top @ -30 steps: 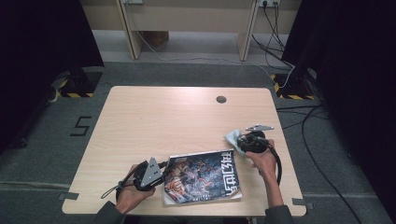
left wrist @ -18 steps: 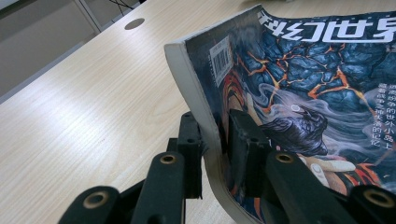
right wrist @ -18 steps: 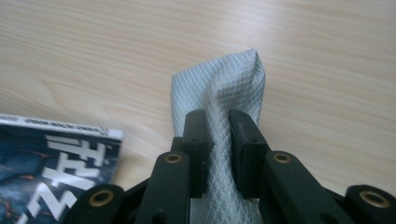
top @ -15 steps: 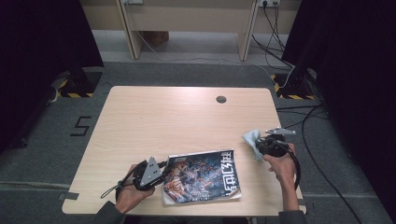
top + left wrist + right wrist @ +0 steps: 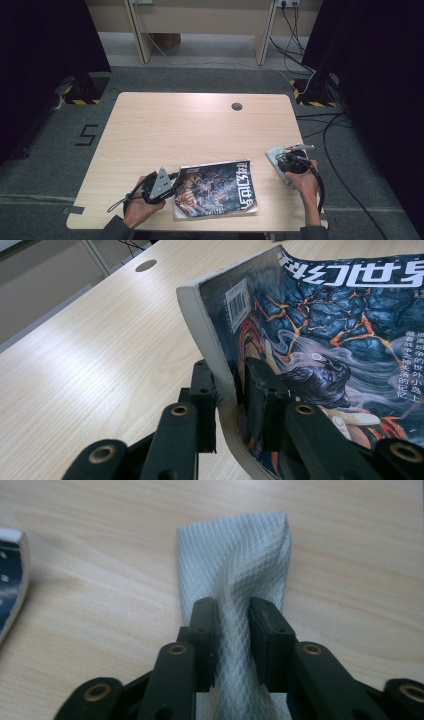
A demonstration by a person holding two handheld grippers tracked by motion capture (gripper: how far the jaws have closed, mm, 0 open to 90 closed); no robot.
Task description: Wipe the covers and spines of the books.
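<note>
The left gripper (image 5: 172,181) rests low on the table (image 5: 200,125), near the edge closest to the person, and its jaws are closed tight on the left edge of a magazine (image 5: 216,187). In the left gripper view (image 5: 230,405) the two black jaws pinch the thick grey edge of the magazine (image 5: 320,325), and the pages curve upward away from the jaws, so this side is lifted a little from the wood. The rest of the magazine lies flat on the table, stretching from the left gripper toward the right one.

The right gripper (image 5: 282,161) is well apart from the magazine, on its far side, near the right edge of the table. A pale cloth (image 5: 276,156) with a fine diamond pattern sits between its jaws. In the right gripper view (image 5: 231,630) the cloth (image 5: 235,555) lies spread on the wood ahead of the jaws, and a bunched fold of it runs back between them. These jaws have just been opening a little; the pads seem still in contact with the fold.
</note>
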